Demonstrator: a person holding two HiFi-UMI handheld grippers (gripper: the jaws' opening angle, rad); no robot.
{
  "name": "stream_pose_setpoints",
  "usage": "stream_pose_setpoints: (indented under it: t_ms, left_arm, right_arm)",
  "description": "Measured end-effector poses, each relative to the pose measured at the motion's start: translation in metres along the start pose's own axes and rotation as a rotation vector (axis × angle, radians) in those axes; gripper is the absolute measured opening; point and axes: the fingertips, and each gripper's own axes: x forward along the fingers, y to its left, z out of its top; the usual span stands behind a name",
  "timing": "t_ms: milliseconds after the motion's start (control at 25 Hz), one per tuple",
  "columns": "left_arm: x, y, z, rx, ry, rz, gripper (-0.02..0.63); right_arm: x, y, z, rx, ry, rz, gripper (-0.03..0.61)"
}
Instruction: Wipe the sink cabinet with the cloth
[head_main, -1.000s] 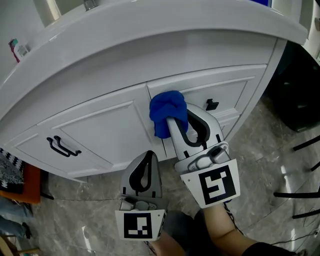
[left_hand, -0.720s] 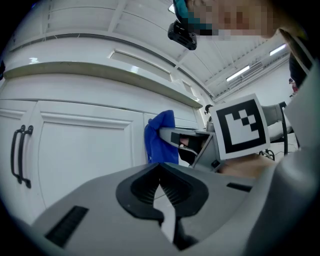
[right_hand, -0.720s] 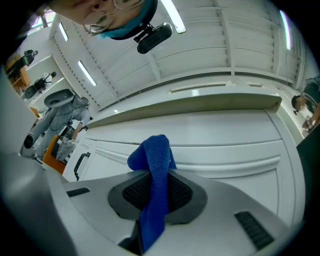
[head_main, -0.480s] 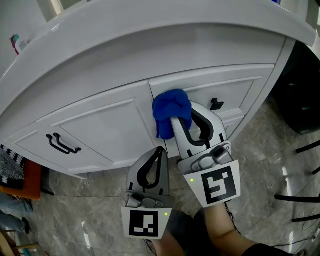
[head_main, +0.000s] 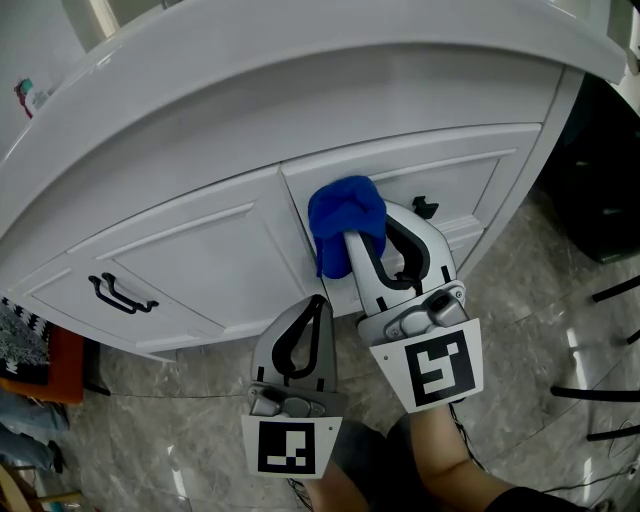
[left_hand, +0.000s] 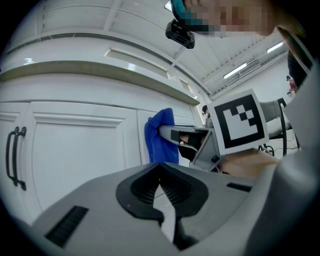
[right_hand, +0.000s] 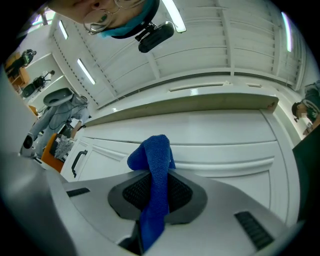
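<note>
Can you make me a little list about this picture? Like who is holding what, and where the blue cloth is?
Place: front of a white sink cabinet, seen from above
Cloth: blue cloth, bunched up, looks pressed on the cabinet front by the gap between the doors
Right gripper: shut on the blue cloth
Left gripper: shut, holding nothing, lower than the cloth
Handles: black handle on the left door; smaller black handle just right of the cloth
Floor: grey stone-look floor
</note>
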Motion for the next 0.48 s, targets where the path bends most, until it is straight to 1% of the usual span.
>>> stream_pose_setpoints:
  t_ms: [120, 480]
  left_arm:
    - [0.001, -0.002, 0.000, 0.007, -0.002, -0.005, 0.005]
    - [0.002, -0.005, 0.000, 0.019, 0.007, -0.016, 0.005]
  right_arm:
    - [-0.002, -0.011, -0.001, 0.003, -0.004, -0.020, 0.058]
    - [-0.004, -0.018, -0.002, -0.011, 0.005, -0.042, 0.058]
